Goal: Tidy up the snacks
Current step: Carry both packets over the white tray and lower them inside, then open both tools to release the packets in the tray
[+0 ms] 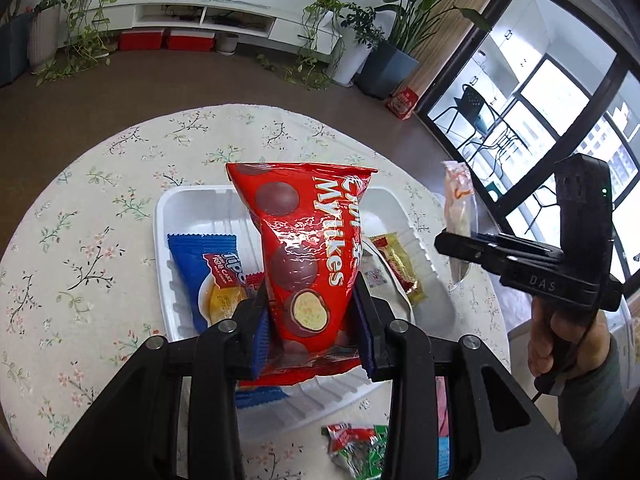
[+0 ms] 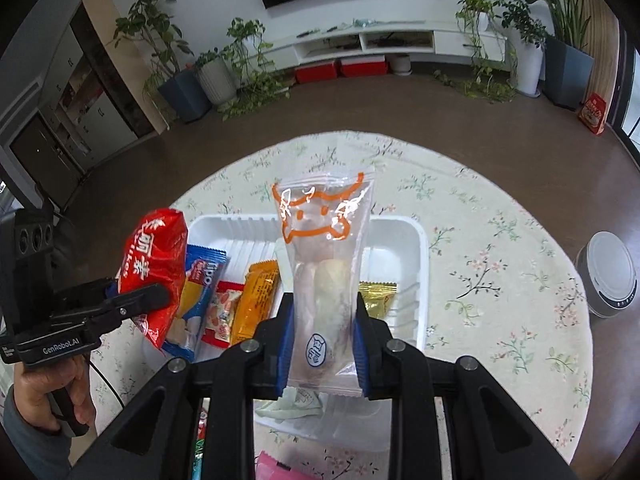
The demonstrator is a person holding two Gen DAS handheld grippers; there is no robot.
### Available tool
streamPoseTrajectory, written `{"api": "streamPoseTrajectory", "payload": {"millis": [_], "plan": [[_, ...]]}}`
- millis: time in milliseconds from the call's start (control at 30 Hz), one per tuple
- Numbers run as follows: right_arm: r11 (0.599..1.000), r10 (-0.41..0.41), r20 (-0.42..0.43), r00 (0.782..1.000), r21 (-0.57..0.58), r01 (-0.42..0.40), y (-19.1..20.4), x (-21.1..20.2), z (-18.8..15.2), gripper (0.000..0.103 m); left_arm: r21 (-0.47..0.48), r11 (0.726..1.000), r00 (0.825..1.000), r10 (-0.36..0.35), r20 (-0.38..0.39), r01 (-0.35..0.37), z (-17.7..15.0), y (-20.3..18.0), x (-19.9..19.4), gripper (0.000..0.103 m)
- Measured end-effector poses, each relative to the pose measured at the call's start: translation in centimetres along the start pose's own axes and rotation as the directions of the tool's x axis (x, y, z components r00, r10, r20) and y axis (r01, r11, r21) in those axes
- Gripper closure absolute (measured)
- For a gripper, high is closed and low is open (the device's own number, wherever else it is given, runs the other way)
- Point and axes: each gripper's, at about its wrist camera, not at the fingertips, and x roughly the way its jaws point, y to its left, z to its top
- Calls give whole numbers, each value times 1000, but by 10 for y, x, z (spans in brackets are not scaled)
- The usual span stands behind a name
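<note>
1. Brown flooring runs back to a white low media cabinet flanked by potted green plants, with dark-framed glass doors at the right of the left wrist view.
2. Nearer the cameras stands a round table under a cream floral tablecloth.
3. On that cloth sits a white ribbed plastic tray, and both grippers hang over it.
4. Inside the tray lie a blue roll-cake packet, a small red-and-white candy packet, an orange wrapper and a gold foil wrapper, side by side.
5. A round white-lidded device sits at the table's right edge in the right wrist view.
6. The left gripper pinches the lower part of a red glossy bag of chocolate balls, blue pads pressing both sides; the bag stands upright above the tray.
7. The right gripper clamps a clear plastic pouch with an orange cartoon outline, pale food visible inside, also held upright over the tray.
8. A crumpled green-and-red wrapper lies on the cloth just outside the tray's near edge.
9. A pink packet peeks out below the right gripper, mostly hidden.
</note>
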Motion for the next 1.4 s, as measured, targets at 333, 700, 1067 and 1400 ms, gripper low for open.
{"api": "streamPoseTrajectory", "payload": {"millis": [333, 700, 1067, 1400], "plan": [[999, -31, -102, 994, -22, 29, -3, 43, 2, 75, -4, 1000, 998, 17, -54, -17, 4, 6, 45, 71], [997, -68, -173, 982, -42, 62, -2, 65, 2, 75, 21, 999, 993, 41, -107, -39, 3, -1, 73, 70], [993, -105, -163, 981, -70, 95, 6, 67, 0, 72, 51, 995, 990, 87, -111, -82, -1, -10, 82, 48], [990, -128, -127, 984, -83, 118, 6, 62, -3, 53, 53, 994, 991, 102, -85, -97, -5, -13, 80, 35]]}}
